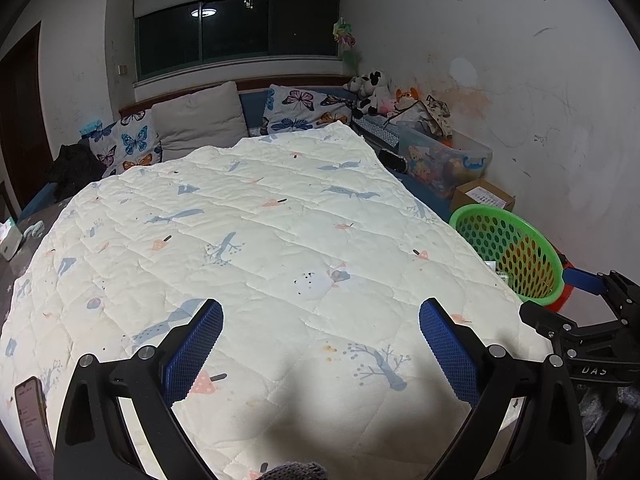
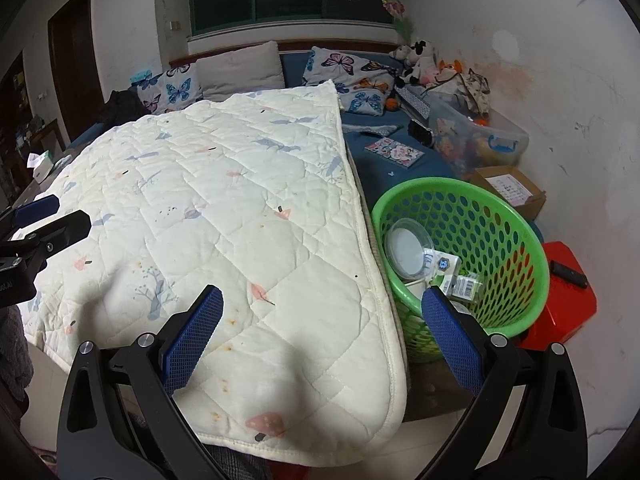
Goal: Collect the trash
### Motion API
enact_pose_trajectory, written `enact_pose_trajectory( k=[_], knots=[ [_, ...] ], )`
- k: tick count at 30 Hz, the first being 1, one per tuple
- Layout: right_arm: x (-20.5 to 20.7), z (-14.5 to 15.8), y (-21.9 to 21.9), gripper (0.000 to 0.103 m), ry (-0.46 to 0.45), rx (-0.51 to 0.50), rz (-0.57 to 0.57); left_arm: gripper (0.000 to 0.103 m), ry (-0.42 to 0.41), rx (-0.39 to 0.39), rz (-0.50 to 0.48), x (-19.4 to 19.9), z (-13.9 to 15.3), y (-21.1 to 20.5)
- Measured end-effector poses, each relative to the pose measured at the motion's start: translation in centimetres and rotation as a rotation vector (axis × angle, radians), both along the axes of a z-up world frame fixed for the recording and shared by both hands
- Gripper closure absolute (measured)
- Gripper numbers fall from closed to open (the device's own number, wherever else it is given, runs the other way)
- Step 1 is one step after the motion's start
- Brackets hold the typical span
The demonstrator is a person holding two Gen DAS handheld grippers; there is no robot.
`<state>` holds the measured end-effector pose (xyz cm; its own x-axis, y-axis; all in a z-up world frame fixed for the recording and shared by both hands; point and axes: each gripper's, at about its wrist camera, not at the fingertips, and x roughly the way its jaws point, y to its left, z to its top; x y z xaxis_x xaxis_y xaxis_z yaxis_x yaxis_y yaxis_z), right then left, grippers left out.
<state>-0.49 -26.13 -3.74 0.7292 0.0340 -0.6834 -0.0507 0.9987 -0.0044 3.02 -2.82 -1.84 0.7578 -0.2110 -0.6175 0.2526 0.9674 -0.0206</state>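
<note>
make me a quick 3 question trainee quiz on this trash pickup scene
1. True or false: the green basket already holds trash.
2. Which describes both sets of jaws on the left gripper and right gripper? A) shut on a wrapper B) open and empty C) shut on the quilt
3. What does the green basket stand beside: the white quilt or the window?

Key:
1. True: a round lid and small packets lie inside.
2. B
3. The white quilt

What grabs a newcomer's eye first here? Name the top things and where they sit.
The white quilt printed with small motifs fills most of both views, spread across the bed. At its right edge stands a bright green basket already holding packaging and a clear lid. Both grippers hang open and empty over the quilt's near end.
</note>
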Motion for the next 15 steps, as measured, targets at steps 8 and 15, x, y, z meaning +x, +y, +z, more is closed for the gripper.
enact_pose_trajectory(
  k=[8,15],
  knots=[
    [-0.03,0.12,-0.14,0.004,-0.001,-0.003,-0.002,0.008,-0.009,0.002,-0.001,-0.10,0.02,-0.23],
    [-0.22,0.62,-0.10,0.004,-0.011,-0.003,-0.003,0.008,-0.027,0.001,0.015,-0.04,-0.01,0.17]
  ],
)
